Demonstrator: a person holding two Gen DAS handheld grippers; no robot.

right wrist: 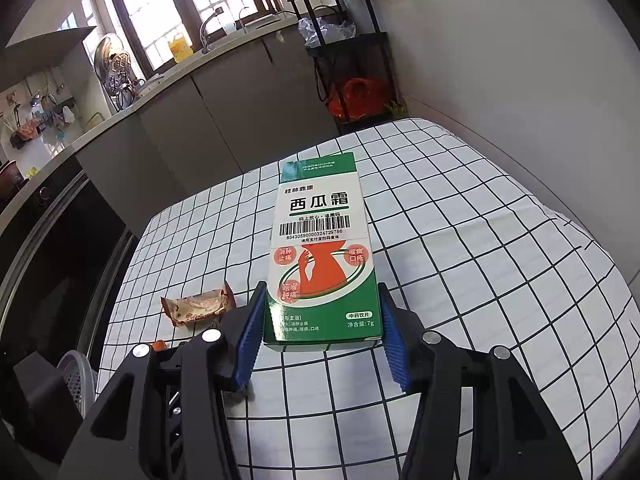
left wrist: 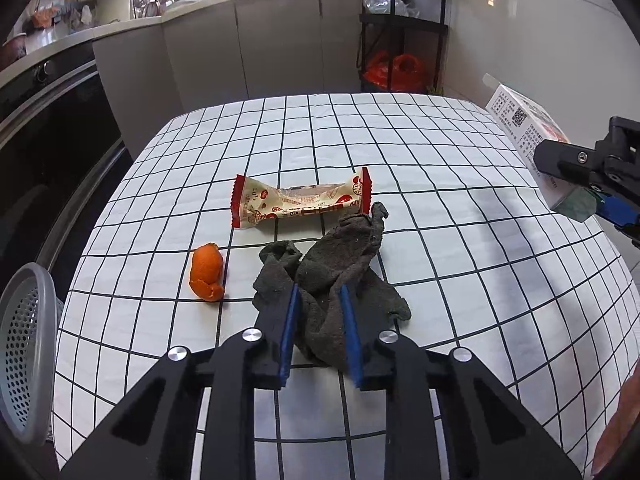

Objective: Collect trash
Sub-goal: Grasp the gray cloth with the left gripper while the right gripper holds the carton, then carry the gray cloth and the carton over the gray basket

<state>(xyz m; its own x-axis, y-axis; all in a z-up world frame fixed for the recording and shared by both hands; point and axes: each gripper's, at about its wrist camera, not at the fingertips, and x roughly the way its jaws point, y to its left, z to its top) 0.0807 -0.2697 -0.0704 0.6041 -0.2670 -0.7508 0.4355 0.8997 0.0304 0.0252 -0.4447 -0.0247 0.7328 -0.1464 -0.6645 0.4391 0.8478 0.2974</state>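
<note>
Right now your right gripper (right wrist: 322,312) is clenched on the green-and-white box (right wrist: 322,256), lifted mid-frame above the checked table (right wrist: 500,264), likely headed for the perforated bin (left wrist: 24,352) at lower left. Your left gripper (left wrist: 320,304) pinches the grey cloth (left wrist: 332,280), beside the peel (left wrist: 207,278) and wrapper (left wrist: 300,200).

Bright daylight from the windows (right wrist: 176,12) at the back, blown out to white in the left wrist view. Soft shadows thrown toward the camera across the checked cloth (left wrist: 400,152) on the bench. Glare on the pale wall (right wrist: 500,40) at right. Sharp at centre; strong fisheye bending of grid lines, black vignette in the corners.
</note>
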